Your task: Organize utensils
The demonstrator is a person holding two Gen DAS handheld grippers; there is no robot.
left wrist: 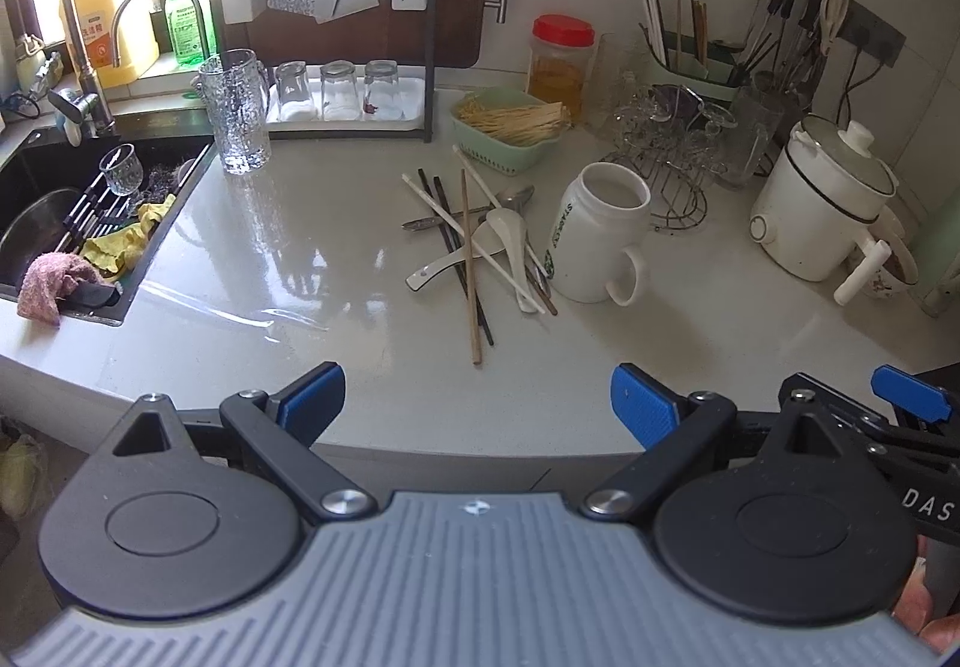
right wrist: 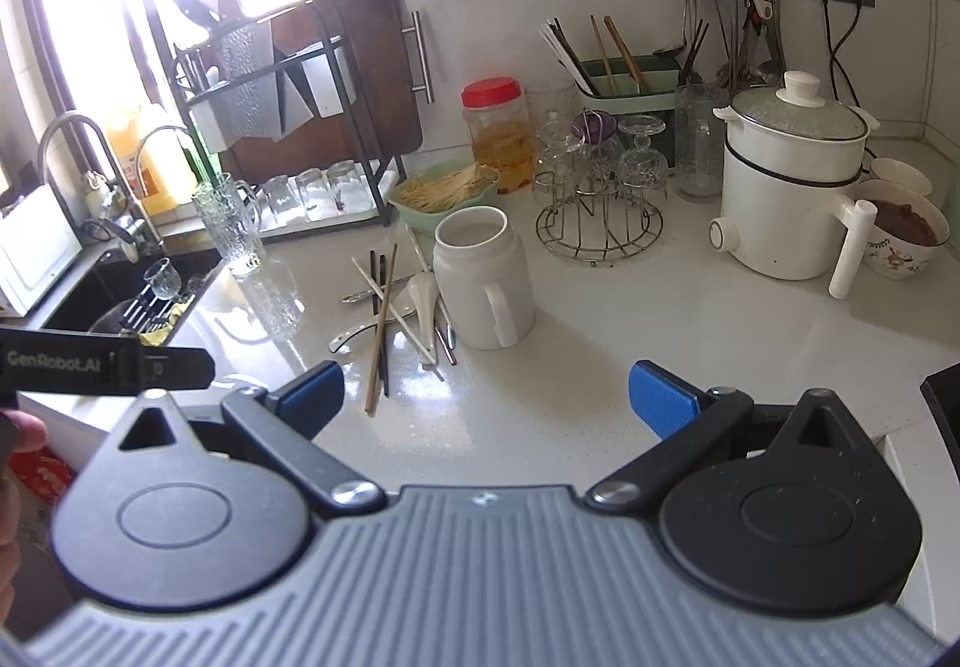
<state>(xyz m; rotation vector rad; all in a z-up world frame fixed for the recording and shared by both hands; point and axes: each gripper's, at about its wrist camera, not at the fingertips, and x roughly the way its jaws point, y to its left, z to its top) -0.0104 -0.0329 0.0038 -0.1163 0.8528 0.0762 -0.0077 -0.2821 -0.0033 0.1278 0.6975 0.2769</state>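
Utensil pile (left wrist: 480, 241) lies left of the mug (left wrist: 600, 241), long axes toward the fingers. Left gripper (left wrist: 477, 403) and right gripper (right wrist: 486, 397) both released, empty; left looks nearer.

Home kitchen: sink (left wrist: 36, 223), dish rack (left wrist: 324, 25), glasses, cooking pot (left wrist: 822, 205)

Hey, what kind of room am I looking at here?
Most likely a home kitchen: a sink with faucets, a dish rack holding glasses, and an electric pot on the counter.

Chopsticks (left wrist: 471, 259), spoons (left wrist: 510, 232) piled crisscross on counter, touching white mug (left wrist: 600, 241).
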